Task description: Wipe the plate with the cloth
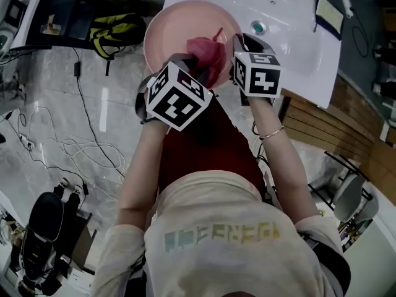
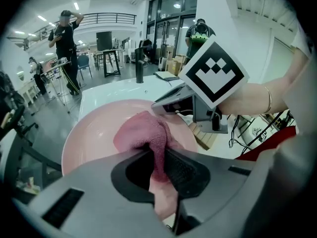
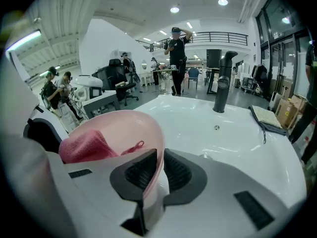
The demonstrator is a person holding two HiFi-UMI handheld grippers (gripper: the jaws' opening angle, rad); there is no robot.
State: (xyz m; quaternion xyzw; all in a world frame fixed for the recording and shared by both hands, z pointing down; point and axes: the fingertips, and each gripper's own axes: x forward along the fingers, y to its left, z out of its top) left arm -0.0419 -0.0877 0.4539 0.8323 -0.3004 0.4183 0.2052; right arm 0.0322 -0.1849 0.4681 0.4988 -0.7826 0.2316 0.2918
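Currently: left tool (image 2: pixel 159 165) clenches cloth (image 2: pixel 141 133) inside plate (image 2: pixel 91 140); right tool (image 3: pixel 159 170) clamps rim; wiping apparently underway.

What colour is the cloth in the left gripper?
The cloth is deep pink, darker than the plate; clearest in left gripper view.

Nothing legible anywhere. The shirt (image 1: pixel 223 235) carries a row of pastel letters, upside down and too blurred to make out (the marker cube (image 1: pixel 178 96) shows only black-and-white squares, no wording).
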